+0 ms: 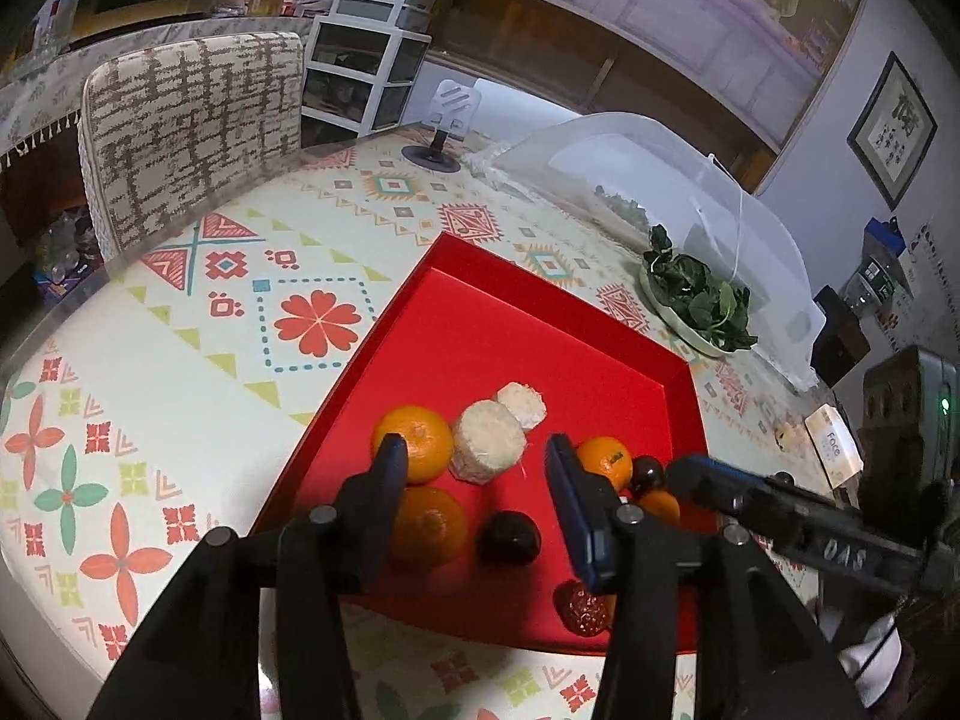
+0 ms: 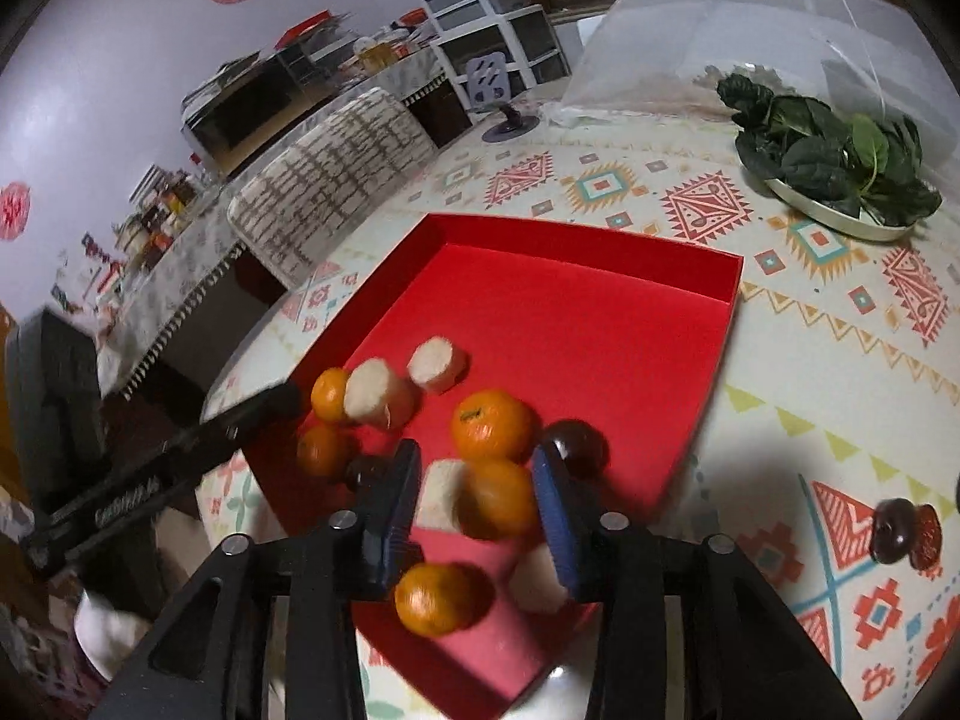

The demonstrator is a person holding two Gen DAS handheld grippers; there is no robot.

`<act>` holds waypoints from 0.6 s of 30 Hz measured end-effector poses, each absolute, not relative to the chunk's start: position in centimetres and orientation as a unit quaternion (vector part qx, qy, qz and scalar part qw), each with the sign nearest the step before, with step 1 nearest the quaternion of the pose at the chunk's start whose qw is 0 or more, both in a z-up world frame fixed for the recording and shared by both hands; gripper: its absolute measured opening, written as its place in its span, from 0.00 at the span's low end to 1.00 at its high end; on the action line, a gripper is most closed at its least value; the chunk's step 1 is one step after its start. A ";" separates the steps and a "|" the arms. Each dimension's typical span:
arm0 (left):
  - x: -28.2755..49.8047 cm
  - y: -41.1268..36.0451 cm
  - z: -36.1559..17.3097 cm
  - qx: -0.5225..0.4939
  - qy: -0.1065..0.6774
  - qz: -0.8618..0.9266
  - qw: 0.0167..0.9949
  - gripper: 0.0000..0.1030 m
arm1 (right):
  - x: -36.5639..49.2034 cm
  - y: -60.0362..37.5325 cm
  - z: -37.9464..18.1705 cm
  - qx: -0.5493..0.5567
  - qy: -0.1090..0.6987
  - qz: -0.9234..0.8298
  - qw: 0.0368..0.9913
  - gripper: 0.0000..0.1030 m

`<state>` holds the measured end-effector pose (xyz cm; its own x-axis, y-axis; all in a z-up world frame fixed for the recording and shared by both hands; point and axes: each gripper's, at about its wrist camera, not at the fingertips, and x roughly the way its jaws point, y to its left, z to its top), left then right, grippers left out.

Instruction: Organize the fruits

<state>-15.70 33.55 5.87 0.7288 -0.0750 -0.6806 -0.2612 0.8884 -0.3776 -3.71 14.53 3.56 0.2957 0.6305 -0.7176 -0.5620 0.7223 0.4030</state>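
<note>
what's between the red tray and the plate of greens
Nothing: in the right wrist view only bare patterned tablecloth lies between the red tray and the plate of greens. The left wrist view shows the same.

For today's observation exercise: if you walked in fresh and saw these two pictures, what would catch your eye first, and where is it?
The bright red tray in the middle of the patterned table stands out first, with oranges, pale round pieces and dark fruits crowded at its near end. Next come the two black grippers, left and right, both open above that fruit. A plate of green leaves sits beyond the tray.
</note>
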 end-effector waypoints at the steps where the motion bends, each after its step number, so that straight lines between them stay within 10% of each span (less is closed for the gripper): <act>1: -15.8 33.6 5.9 -0.232 0.364 0.052 0.901 0.48 | -3.4 14.4 3.7 0.037 0.461 0.367 0.807 0.47; 11: -16.2 33.0 6.4 -0.206 0.357 0.075 0.908 0.58 | -3.0 12.5 6.4 0.028 0.414 0.328 0.849 0.51; 18: -16.7 29.0 8.3 -0.105 0.329 0.138 0.928 0.84 | -5.0 9.9 6.6 0.039 0.411 0.311 0.856 0.60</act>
